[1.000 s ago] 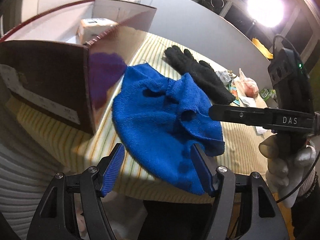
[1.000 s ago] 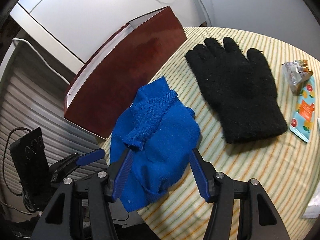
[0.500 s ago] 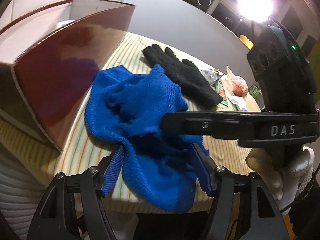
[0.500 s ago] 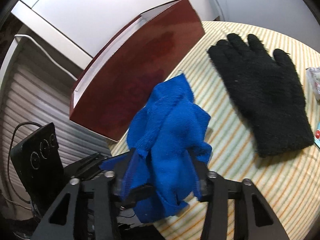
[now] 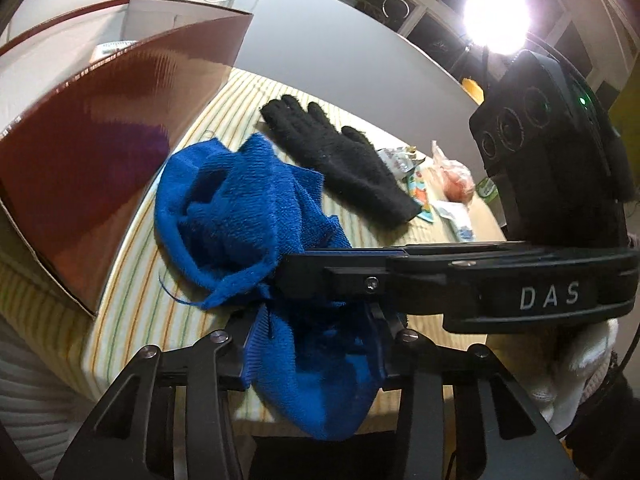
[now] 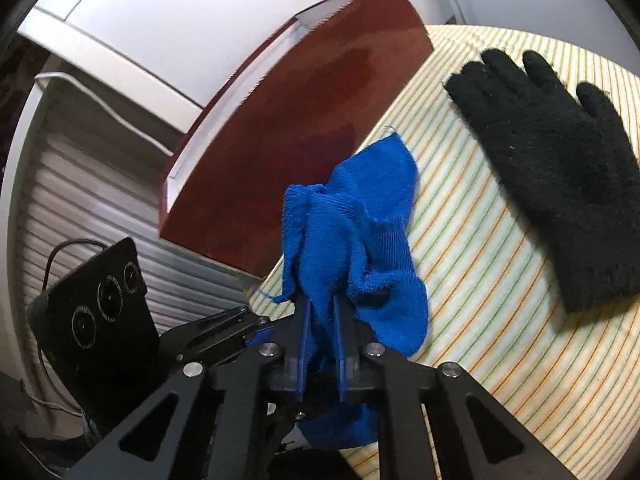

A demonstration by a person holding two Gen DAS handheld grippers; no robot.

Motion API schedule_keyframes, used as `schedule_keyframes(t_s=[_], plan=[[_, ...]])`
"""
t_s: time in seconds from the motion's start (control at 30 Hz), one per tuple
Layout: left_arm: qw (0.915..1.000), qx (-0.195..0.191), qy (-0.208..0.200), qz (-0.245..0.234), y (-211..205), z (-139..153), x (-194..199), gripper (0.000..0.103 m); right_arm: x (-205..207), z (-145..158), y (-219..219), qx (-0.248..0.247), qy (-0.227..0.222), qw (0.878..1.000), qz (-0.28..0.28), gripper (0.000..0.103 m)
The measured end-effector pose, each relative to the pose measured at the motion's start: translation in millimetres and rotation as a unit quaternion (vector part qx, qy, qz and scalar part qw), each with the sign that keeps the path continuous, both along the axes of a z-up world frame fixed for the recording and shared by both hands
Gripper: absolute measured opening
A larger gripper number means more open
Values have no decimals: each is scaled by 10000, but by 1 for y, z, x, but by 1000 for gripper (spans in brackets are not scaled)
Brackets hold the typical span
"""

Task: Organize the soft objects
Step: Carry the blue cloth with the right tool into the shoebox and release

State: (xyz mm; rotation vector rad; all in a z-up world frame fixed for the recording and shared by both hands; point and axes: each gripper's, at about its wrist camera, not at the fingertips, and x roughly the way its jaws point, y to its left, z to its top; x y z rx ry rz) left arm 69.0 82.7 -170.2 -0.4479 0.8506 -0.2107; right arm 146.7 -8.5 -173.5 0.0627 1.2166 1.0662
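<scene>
Between both nearly closed hand-held grippers, right (image 6: 320,344) and left (image 5: 312,344), the bunched blue cloth (image 6: 352,240), pinched.

Right claw (image 6: 320,344) pinched nearly closed, left claw (image 5: 312,344) narrowed, right crossing above left

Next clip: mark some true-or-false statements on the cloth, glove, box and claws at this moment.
1. The right claw is shut on the blue cloth. True.
2. The black glove lies inside the red box. False: it lies flat on the striped tablecloth, outside the box.
3. The left claw has blue cloth between its fingers. True.
4. The blue cloth lies spread flat. False: it is bunched and partly lifted.
5. The glove is held by a claw. False: no claw touches it.
</scene>
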Motion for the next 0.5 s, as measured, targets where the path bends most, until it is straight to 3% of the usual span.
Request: schedule_keyframes(t_s=[0.2, 0.5], plan=[[9996, -100, -265, -91, -6, 21, -7, 39, -8, 23, -11, 172, -128, 9998, -45, 8], [9944, -95, -1017, -273, -15, 80, -21, 38, -27, 89, -31, 446, -748, 9962, -77, 8]])
